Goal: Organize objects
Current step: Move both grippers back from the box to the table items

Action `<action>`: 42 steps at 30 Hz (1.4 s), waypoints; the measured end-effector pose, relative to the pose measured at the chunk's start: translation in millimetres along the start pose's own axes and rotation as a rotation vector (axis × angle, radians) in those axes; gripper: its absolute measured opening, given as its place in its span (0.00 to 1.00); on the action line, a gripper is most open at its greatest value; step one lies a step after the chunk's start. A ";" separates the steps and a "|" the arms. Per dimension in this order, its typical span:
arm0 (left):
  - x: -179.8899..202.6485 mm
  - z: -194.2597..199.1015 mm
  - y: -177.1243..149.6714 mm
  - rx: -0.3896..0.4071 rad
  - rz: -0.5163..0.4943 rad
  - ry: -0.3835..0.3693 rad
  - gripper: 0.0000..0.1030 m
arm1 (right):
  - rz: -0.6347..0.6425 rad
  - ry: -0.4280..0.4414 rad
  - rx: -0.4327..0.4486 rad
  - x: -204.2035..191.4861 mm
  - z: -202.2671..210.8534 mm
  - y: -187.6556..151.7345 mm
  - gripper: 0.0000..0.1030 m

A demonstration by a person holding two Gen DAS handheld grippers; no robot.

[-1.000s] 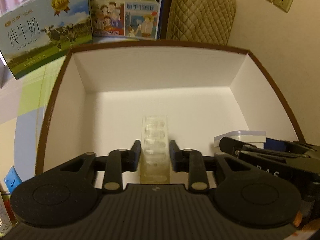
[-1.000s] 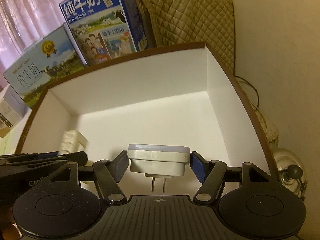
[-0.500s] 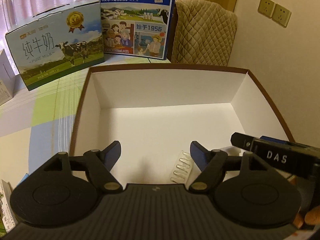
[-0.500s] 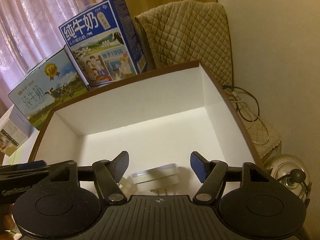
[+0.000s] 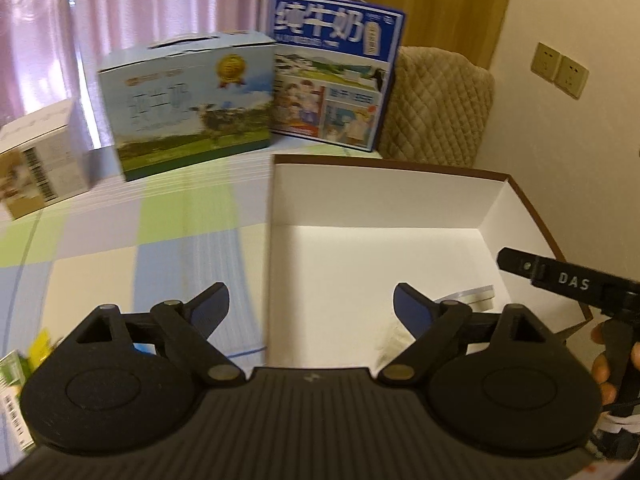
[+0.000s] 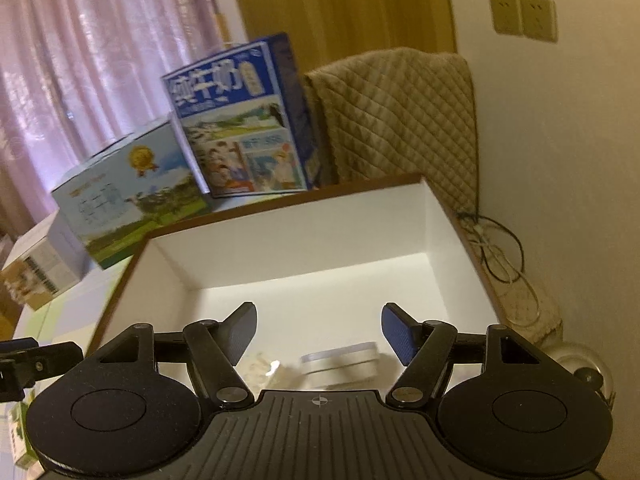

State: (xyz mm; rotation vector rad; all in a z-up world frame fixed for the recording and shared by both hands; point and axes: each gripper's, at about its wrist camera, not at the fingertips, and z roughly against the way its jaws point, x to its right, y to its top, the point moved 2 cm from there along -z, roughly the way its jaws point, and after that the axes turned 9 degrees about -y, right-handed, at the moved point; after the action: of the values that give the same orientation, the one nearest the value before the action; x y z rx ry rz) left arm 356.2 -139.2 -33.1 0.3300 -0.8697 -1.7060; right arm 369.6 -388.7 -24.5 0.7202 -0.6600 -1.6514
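Far left on the desk (image 5: 100, 240), checked cloth in green/blue/cream, sits a small white carton (image 5: 38, 160) w/ a barcode. Next to it the pale-blue milk box (image 5: 188, 108) w/ a cow print and carry handle, then the taller dark-blue milk box (image 5: 332, 88), glossy printed cardboard. Near left there's some small packets at the frame edge, too blurry to ID.

Left gripper (image 5: 310, 306) hangs over the left wall of the white storage box (image 5: 380, 192), jaws spread wide, nothing in them. The box is matte white inside w/ a brown rim. Right gripper (image 6: 318, 330) is over the box's near end, jaws also splayed and empty.

Inside at the near end: the clear blister strip (image 6: 262, 368), ribbed thin plastic, and just right of it the white plug adapter (image 6: 340, 362), smooth hard shell, lying on its side. Both are in the box, so imo those two are done.

Risks: strip is light and flimsy, a low jaw could flick it out. Box is light card, so clipping the wall would likely shove it toward the quilted chair cover (image 6: 400, 120) side. Motion blur suggests fast swings too.
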 end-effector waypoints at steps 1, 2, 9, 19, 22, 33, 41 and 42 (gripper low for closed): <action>-4.3 6.5 -2.5 0.002 0.004 0.009 0.85 | 0.014 0.008 0.005 -5.3 4.5 -1.4 0.65; -8.4 13.3 -5.2 0.005 0.007 0.018 0.85 | 0.026 0.018 0.011 -10.8 9.0 -2.7 0.65; -33.8 58.5 -26.6 0.027 0.030 0.070 0.85 | 0.095 0.111 0.053 -54.0 41.1 -12.3 0.69; -65.3 112.8 -56.2 0.063 0.077 0.126 0.85 | 0.199 0.222 0.036 -105.2 72.8 -47.6 0.73; -71.4 121.5 -66.3 0.066 0.090 0.142 0.85 | 0.228 0.257 0.014 -116.4 76.5 -62.4 0.73; -91.0 131.9 -100.5 0.046 0.148 0.161 0.85 | 0.328 0.334 -0.066 -146.1 74.1 -107.8 0.73; -107.2 131.2 -127.8 0.007 0.182 0.170 0.85 | 0.369 0.361 -0.107 -156.7 64.2 -125.9 0.73; -109.0 130.7 -130.8 0.001 0.185 0.173 0.85 | 0.370 0.367 -0.113 -157.5 62.6 -127.1 0.73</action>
State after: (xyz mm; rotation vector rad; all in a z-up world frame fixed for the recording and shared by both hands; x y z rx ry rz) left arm 217.1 22.5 -57.3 0.3798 -0.7498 -1.4832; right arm 265.4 -208.0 -61.6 0.7444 -0.4029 -1.1683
